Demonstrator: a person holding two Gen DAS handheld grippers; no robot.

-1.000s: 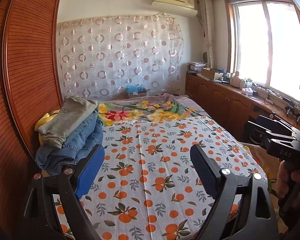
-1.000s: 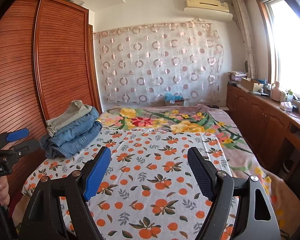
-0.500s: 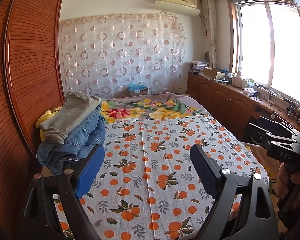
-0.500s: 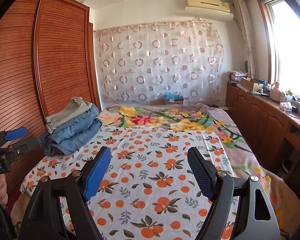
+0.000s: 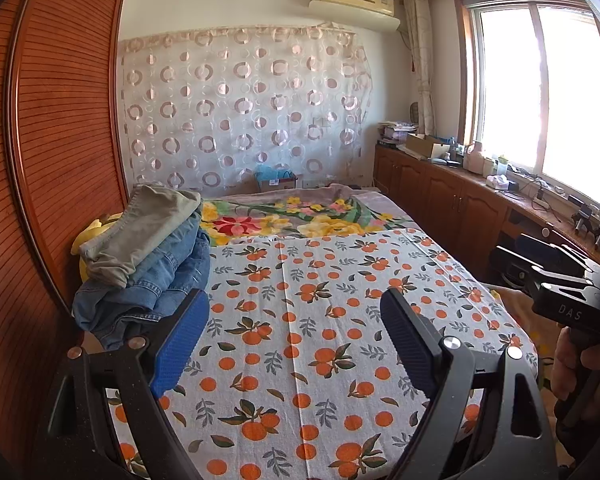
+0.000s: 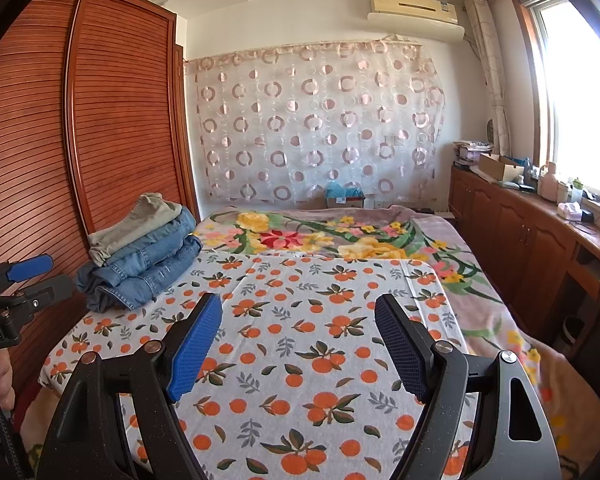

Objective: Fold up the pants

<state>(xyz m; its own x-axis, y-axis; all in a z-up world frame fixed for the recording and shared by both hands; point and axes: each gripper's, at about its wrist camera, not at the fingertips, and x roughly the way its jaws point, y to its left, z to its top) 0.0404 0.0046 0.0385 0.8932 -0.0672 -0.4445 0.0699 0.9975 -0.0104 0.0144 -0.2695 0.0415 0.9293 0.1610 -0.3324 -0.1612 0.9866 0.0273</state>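
Our left tongs (image 5: 294,336) and right tongs (image 6: 298,340) both wide, empty, above orange-print sheet (image 6: 320,344). Pants stack (image 6: 140,252) folded at bed's left edge beside wardrobe (image 6: 112,120), leaving sheet free, we judge, for folding.

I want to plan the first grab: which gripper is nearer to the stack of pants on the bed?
Left. The left gripper hangs open just beside the stack of pants, whose denim edge lies by its left finger. The right gripper, also open, sits farther right over the orange-print sheet.
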